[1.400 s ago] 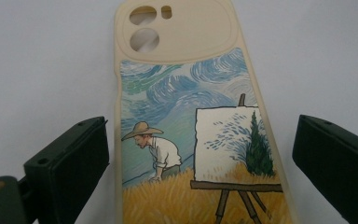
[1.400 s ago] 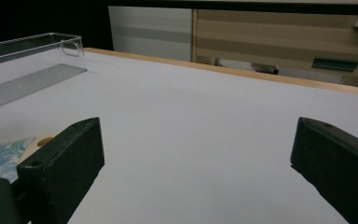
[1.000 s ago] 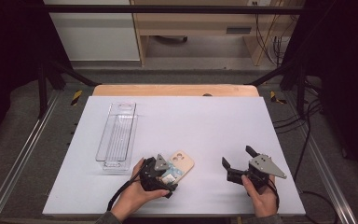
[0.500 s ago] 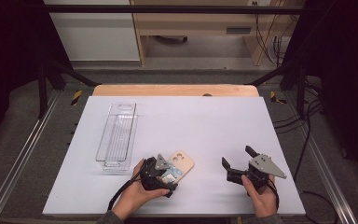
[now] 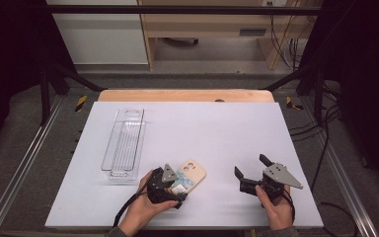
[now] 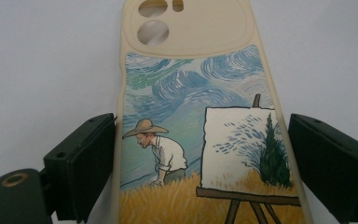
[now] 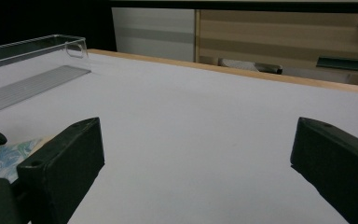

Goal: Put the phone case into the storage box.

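Phone case (image 5: 191, 176) lies flat near the table's (image 5: 217, 128) front edge, between your left gripper's (image 5: 173, 186) parted jaws, one touching its side. Right gripper (image 5: 249, 174) hovers apart, empty, toward the front right corner. Clear tray (image 5: 124, 143) sits along the left edge; wooden cabinet (image 5: 212, 24) stands beyond.

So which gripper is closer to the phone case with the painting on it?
Left. The left gripper has its fingers either side of the phone case, open around it. The right gripper sits off to the case's right, apart, with bare table between.
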Motion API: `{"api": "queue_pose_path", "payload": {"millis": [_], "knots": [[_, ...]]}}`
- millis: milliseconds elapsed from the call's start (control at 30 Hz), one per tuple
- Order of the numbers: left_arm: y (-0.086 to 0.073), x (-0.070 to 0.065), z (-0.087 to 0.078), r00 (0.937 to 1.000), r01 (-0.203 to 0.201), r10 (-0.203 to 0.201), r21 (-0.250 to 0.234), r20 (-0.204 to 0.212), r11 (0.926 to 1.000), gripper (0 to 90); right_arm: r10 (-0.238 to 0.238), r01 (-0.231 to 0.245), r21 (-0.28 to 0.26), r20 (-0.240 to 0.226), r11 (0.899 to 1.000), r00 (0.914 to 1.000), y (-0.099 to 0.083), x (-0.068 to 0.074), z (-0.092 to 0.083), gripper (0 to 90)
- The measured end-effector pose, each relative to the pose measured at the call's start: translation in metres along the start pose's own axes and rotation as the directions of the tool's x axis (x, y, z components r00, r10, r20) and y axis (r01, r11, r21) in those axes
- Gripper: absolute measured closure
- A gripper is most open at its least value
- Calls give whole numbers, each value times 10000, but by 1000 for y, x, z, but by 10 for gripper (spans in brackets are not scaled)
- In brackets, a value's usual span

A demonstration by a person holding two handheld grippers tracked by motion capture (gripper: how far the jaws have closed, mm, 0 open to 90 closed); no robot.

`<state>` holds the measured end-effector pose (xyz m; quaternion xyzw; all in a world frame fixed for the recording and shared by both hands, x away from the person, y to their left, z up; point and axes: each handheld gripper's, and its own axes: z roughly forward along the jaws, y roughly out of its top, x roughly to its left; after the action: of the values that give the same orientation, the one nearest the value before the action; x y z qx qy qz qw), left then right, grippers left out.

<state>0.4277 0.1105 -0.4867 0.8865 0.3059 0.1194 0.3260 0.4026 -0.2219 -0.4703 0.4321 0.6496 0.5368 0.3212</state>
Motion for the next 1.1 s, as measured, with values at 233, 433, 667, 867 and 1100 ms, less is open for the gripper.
{"api": "queue_pose_path", "payload": {"millis": [233, 433, 667, 867, 1100], "knots": [[-1, 2, -2, 9999, -40, 47, -646, 111, 9979, 107, -35, 35, 8, -40, 10000, 10000, 0, 3, 2, 30], [2, 7, -7, 9998, 90, -64, -1465, 178, 9892, 109, -66, 66, 26, -73, 10000, 10000, 1, 6, 4, 30], [7, 10, -9, 9999, 33, -1, -2265, 139, 9740, 109, -60, 60, -2, -162, 10000, 9999, 3, 10, 7, 30], [18, 11, -11, 9996, -276, 270, -2915, -62, 9562, 109, -14, 15, 36, -288, 10000, 9996, 6, 13, 11, 31], [31, 15, -16, 9992, -377, 307, -3560, -253, 9337, 109, 280, -279, 39, -257, 9996, 9993, 9, 15, 14, 31]]}}
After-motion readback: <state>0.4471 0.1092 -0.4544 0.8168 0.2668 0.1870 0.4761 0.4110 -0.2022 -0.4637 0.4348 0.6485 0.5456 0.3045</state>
